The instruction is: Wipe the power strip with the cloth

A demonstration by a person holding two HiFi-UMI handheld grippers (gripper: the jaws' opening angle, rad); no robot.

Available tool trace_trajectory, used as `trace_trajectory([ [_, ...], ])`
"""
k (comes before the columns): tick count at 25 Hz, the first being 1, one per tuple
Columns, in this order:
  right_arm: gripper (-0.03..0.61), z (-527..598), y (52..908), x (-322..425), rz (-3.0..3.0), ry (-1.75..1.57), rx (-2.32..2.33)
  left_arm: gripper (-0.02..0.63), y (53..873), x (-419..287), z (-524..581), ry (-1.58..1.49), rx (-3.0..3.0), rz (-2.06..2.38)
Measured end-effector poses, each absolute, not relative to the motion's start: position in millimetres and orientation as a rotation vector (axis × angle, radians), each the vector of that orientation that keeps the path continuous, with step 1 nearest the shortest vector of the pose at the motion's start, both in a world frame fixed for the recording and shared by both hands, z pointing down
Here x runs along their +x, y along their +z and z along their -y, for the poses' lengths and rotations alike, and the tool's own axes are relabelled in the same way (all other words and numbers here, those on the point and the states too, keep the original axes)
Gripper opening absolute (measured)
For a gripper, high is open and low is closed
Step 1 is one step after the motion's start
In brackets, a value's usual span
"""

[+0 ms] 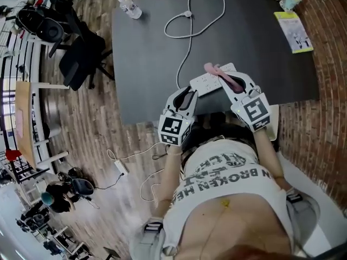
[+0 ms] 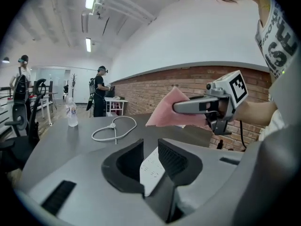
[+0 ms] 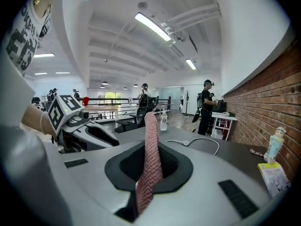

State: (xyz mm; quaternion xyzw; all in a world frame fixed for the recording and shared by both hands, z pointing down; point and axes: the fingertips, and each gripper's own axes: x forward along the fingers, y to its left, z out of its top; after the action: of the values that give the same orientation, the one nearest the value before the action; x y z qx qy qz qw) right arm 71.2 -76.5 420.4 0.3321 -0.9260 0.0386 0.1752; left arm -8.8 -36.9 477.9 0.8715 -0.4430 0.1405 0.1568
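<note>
Right now I am holding the left gripper (image 2: 150, 149) at the near end of the power strip (image 1: 209, 82). Its jaws are standing apart with that white end showing between them, and as far as I can see the pads are not pressing on it. The right gripper (image 3: 151, 147) is clamping the pink cloth (image 1: 214, 69), which is sticking up out of its jaws and hanging just above the strip's far end.

What I am worrying about most is the strip sliding. Nothing is pinning it, so a wipe begun now would probably push it along the table (image 1: 152, 47) instead of cleaning it. The white cord (image 1: 187, 42) looping away from the strip could also tug it askew.

If I am closing the left jaws while they are sitting off-centre on that end, I am risking tipping the strip or nudging it out from between them.

The cloth is being pinched along a narrow fold. Dragging it hard across the sockets could pull it free, or leave the hard jaw tips scraping the strip rather than the fabric.

Both grippers are crowding the strip, so a careless sweep towards its near end could knock one into the other.
</note>
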Motion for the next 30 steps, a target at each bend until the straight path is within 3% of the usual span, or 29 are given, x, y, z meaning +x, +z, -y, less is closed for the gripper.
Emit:
trace_trajectory([
  [16,0.017,98.6,505.1,31.8,2.44,0.179,0.754,0.262,628.6,-24.8,31.5,0.929,2.297,0.991],
  [30,0.017,96.8,590.5,-24.8,2.238,0.16,0.514,0.279,668.1,-13.9,34.5,1.103,2.301,0.73],
])
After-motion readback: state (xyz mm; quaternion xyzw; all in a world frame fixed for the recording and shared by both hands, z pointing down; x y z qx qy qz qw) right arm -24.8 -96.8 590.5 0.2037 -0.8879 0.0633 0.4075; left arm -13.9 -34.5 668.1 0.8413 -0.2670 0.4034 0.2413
